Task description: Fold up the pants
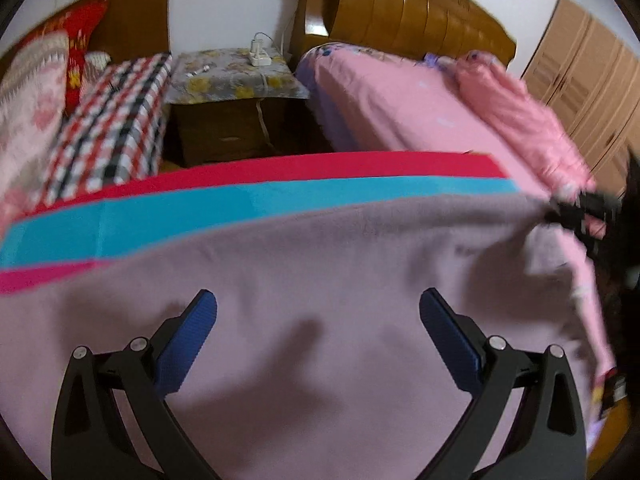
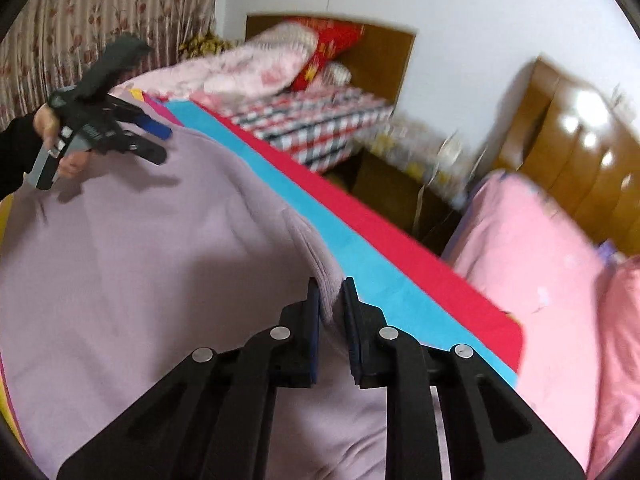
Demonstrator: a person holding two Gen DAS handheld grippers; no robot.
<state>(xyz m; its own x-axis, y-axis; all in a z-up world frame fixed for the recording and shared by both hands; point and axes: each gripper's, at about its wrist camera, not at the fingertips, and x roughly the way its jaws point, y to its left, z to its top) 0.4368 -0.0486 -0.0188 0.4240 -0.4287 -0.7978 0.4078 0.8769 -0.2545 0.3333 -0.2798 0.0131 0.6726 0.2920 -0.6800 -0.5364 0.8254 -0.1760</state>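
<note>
Between right hand-held gripper (image 2: 331, 286) pads: pants (image 2: 160, 260) fold pinched, edge hidden.

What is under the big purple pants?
Under the purple pants lies a mat with a blue stripe and a red stripe showing past the edge. The rest of the mat is covered, so what lies beneath there cannot be seen.

One pair of lilac pants (image 2: 140, 248), two hand-held grippers, two beds, one nightstand (image 1: 228, 120), and perhaps three pillows, though they are blurred.
</note>
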